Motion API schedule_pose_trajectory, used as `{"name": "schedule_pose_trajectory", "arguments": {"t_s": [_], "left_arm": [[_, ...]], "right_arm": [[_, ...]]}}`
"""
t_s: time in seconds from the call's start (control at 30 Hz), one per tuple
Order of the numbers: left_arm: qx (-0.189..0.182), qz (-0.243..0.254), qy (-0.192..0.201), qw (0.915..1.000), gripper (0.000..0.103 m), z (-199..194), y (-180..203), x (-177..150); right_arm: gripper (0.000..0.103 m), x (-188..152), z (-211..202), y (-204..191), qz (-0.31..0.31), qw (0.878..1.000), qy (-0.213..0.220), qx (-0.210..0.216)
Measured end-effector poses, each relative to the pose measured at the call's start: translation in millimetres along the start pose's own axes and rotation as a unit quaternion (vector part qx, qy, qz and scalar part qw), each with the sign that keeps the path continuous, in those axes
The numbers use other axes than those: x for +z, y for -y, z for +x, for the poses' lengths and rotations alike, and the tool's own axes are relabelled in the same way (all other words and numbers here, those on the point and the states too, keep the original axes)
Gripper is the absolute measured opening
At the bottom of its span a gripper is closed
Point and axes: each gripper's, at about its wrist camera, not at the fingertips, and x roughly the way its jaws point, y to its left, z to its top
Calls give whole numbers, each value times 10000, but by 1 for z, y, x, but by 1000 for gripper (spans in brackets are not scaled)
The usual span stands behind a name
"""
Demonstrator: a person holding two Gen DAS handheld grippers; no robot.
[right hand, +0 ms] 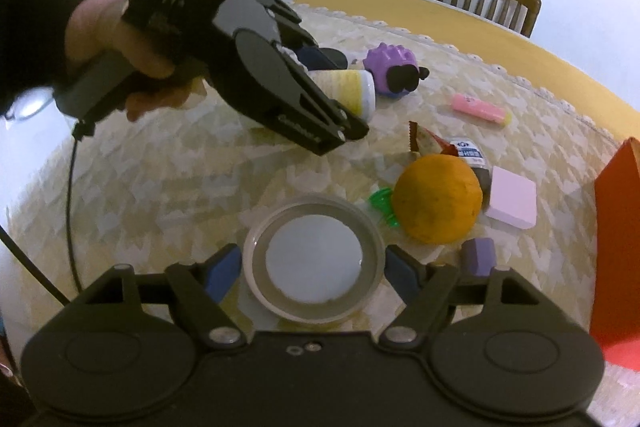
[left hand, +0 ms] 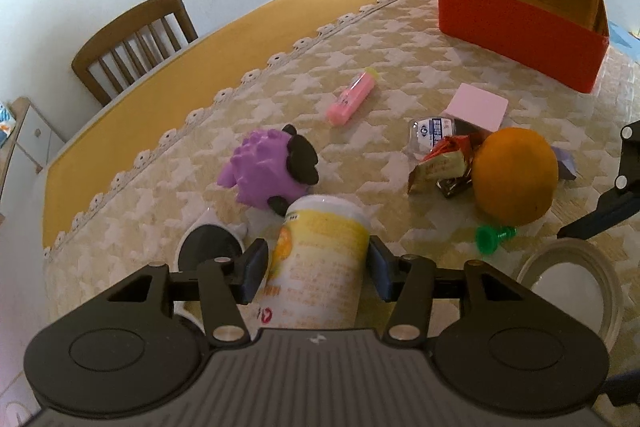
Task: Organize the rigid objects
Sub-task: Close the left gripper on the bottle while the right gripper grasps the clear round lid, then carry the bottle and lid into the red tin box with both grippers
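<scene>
My left gripper (left hand: pixel 316 273) is shut on a yellow-and-white bottle (left hand: pixel 320 255), and its pads press on both sides. In the right wrist view a hand holds this gripper above the table with the bottle (right hand: pixel 352 91) tilted. My right gripper (right hand: pixel 312 273) is open, low over the table. A round grey-rimmed lid (right hand: pixel 314 259) lies flat between its fingers, with a slim gap at each pad. An open red tin (left hand: pixel 516 39) stands at the far side.
On the patterned cloth lie an orange (right hand: pixel 436 199), a pink highlighter (left hand: pixel 352 97), a purple toy (left hand: pixel 264 171), a pink note pad (right hand: pixel 514 199), a snack wrapper (left hand: pixel 440 167), a green plastic piece (right hand: pixel 382 201) and a purple block (right hand: pixel 478 257). A black-and-white cup (left hand: pixel 212 247) sits beside the bottle.
</scene>
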Motion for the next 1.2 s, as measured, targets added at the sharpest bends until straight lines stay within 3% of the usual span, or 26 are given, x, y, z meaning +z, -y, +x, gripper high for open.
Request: {"name": "schedule_pose_trajectory", "arguments": {"t_s": [0.2,0.37,0.5,0.77,0.97,1.2], "left_arm": [[-38,-433,-152,9989,51,-5,-3,-2],[-43,-595,-219,9980,48,-19,4,-7],[-177,-1021,-173,9945,47,-40,3,-9],[-463,-1304,11,9904,44,-80,12,-5],[-676,-1232,336,9895,44,-109,27,14],[-919,-1139,571,9876,44,-123,51,61]], "right_arm": [[75,-2,1,-7,-97,9997,12,-242],[75,-2,-11,-4,221,9991,90,-347],[75,-3,-35,-1,546,9971,275,-461],[75,-7,-87,8,997,9895,583,-866],[75,-9,-121,28,1141,9820,786,-1283],[75,-20,-143,72,1274,9742,872,-1646]]}}
